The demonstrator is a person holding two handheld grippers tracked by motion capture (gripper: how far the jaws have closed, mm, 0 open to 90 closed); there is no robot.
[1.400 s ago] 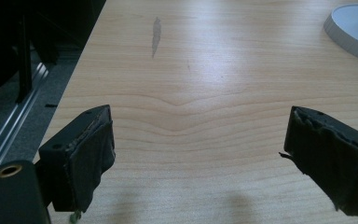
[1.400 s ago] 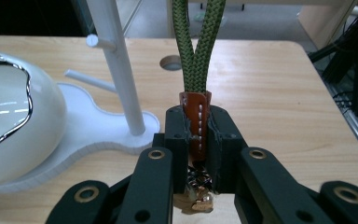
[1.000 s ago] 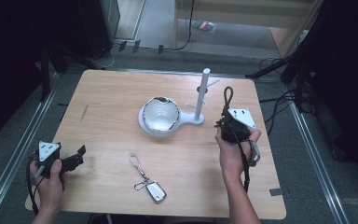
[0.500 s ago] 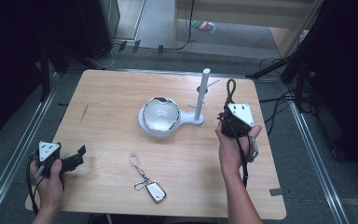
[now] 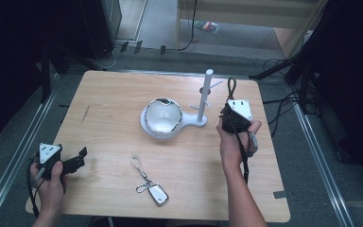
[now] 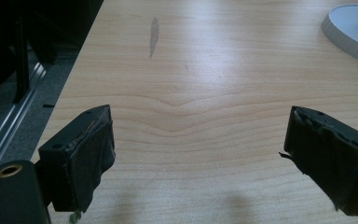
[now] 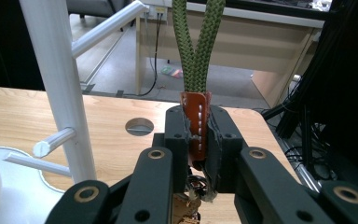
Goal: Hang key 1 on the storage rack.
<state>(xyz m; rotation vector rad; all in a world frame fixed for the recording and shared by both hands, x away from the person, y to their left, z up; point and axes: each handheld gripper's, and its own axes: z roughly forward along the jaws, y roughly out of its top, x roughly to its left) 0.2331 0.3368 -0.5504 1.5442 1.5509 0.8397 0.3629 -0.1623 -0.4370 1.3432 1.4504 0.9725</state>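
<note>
My right gripper (image 7: 198,140) is shut on the orange leather tab (image 7: 196,114) of a keychain. Its green braided cord loop (image 7: 196,46) rises straight up from the jaws. In the high view this gripper (image 5: 229,106) stands at the table's right, just right of the white peg stand (image 5: 208,94), with the cord loop (image 5: 230,87) above it. The stand's pole (image 7: 56,84) and pegs are close on the left in the right gripper view. My left gripper (image 5: 81,159) rests open near the front left corner, and nothing lies between its jaws (image 6: 196,158).
A white bowl (image 5: 163,116) sits on the stand's round base (image 6: 354,28) mid-table. A silver key fob on a carabiner (image 5: 149,187) lies near the front edge. A round cable hole (image 7: 139,126) is in the tabletop beyond the stand. Cables and a desk lie past the table.
My right gripper has crept slightly toward the far side with the keychain still in its jaws. The left hand has stayed put.
</note>
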